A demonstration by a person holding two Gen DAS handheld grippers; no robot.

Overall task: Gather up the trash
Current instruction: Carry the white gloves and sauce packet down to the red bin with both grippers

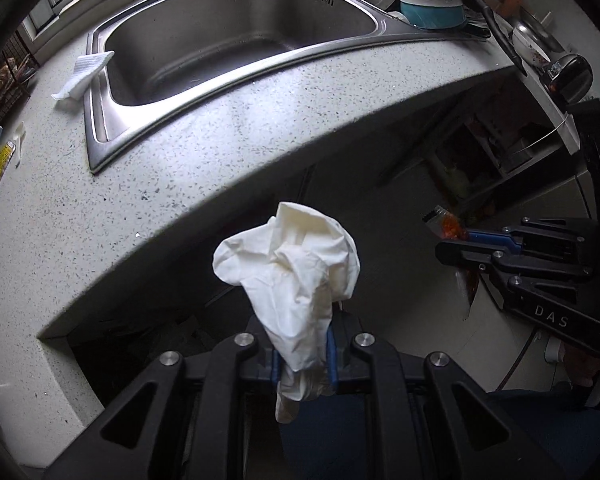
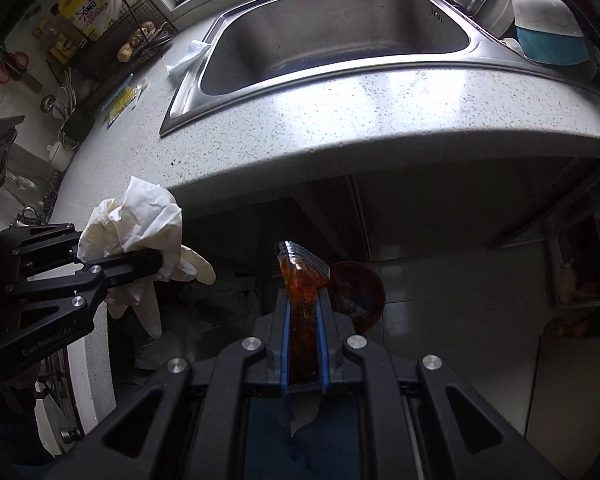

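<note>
Speckled countertop (image 1: 240, 128) beyond, left tongs (image 1: 303, 364) pinching crumpled glove (image 1: 296, 264), right tongs (image 2: 305, 344) pinching sauce packet (image 2: 302, 280), lower end hidden.

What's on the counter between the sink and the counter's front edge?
Nothing: that strip of speckled counter between the sink and its front edge is bare, seen in both wrist views.

Both grippers are pointed steeply downward side by side past the counter edge, the left gripper (image 1: 303, 364) clamped tight on a crumpled white glove (image 1: 296, 268) and the right gripper (image 2: 304, 344) pinched shut on a reddish sauce packet (image 2: 302, 280)
</note>
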